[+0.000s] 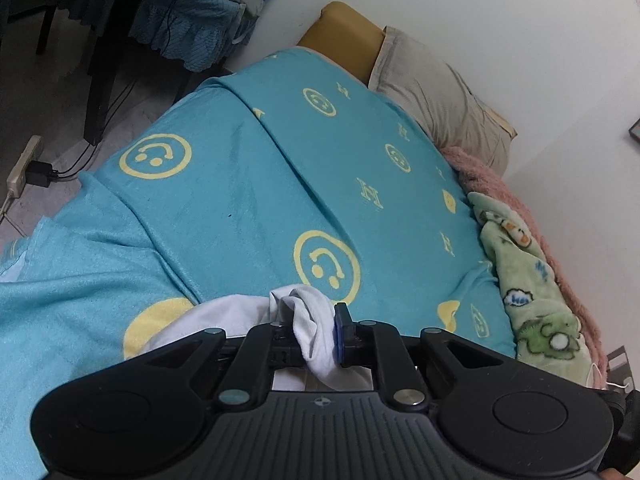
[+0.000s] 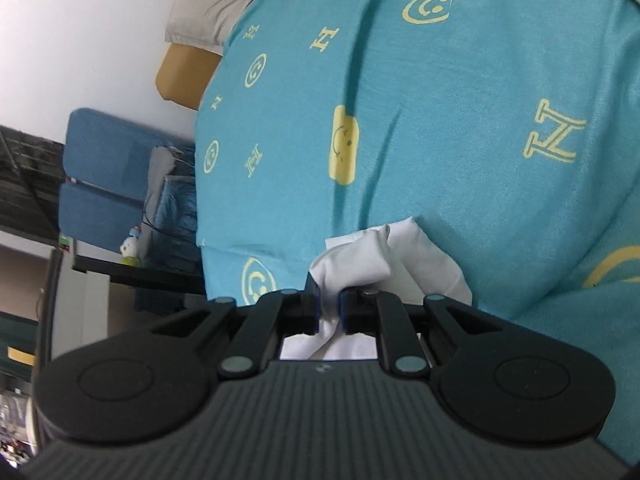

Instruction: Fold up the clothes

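Observation:
A white garment [image 1: 308, 328] is bunched between the fingers of my left gripper [image 1: 314, 320], which is shut on it just above the turquoise bedspread [image 1: 248, 200]. More of the white cloth trails left under the gripper body. In the right wrist view the same white garment [image 2: 372, 256] is pinched by my right gripper [image 2: 330, 300], also shut on it, with folds spreading forward and to the right over the bedspread [image 2: 440, 140]. Most of the garment is hidden below both grippers.
The bedspread carries yellow smiley and H prints. A beige pillow [image 1: 436, 100] and tan headboard [image 1: 340, 36] lie at the far end. A green printed blanket [image 1: 532, 280] and pink fleece [image 1: 492, 176] line the wall side. A power strip [image 1: 24, 168] and cables lie on the floor.

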Demonstrator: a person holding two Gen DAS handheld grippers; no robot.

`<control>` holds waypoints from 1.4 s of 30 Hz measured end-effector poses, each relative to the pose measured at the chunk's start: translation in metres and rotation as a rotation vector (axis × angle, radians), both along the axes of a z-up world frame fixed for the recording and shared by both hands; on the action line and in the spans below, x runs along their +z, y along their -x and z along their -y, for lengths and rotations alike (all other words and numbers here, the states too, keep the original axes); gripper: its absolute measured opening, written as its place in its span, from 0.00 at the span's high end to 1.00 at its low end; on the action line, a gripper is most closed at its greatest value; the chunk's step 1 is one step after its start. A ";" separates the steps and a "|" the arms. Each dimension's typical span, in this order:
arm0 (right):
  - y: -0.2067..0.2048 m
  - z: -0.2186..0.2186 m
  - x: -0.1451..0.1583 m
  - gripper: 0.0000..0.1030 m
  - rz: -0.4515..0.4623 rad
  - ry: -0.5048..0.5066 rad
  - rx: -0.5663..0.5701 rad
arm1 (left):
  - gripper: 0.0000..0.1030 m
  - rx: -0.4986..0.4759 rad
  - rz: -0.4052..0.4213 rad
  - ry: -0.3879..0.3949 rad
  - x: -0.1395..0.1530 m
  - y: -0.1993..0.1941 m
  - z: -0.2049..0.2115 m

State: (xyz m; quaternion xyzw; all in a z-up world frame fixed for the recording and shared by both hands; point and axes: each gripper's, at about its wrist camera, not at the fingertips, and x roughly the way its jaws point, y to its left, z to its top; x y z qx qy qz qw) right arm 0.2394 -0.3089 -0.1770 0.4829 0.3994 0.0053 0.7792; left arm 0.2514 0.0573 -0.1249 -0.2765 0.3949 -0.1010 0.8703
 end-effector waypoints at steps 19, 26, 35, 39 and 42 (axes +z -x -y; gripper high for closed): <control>0.006 -0.054 0.023 0.53 0.116 0.344 0.262 | 0.22 -0.137 0.087 -0.235 0.020 0.050 0.026; -0.003 -0.082 0.019 0.66 0.144 0.582 0.375 | 0.22 -0.139 0.047 -0.345 0.002 0.045 0.029; -0.002 -0.089 0.014 0.66 0.124 0.674 0.401 | 0.23 -0.139 0.057 -0.403 -0.001 0.053 0.032; 0.016 -0.090 0.025 0.66 0.126 0.683 0.386 | 0.23 -0.126 0.075 -0.418 0.012 0.072 0.034; 0.037 -0.086 0.033 0.63 0.123 0.663 0.372 | 0.23 -0.121 0.094 -0.409 0.025 0.090 0.036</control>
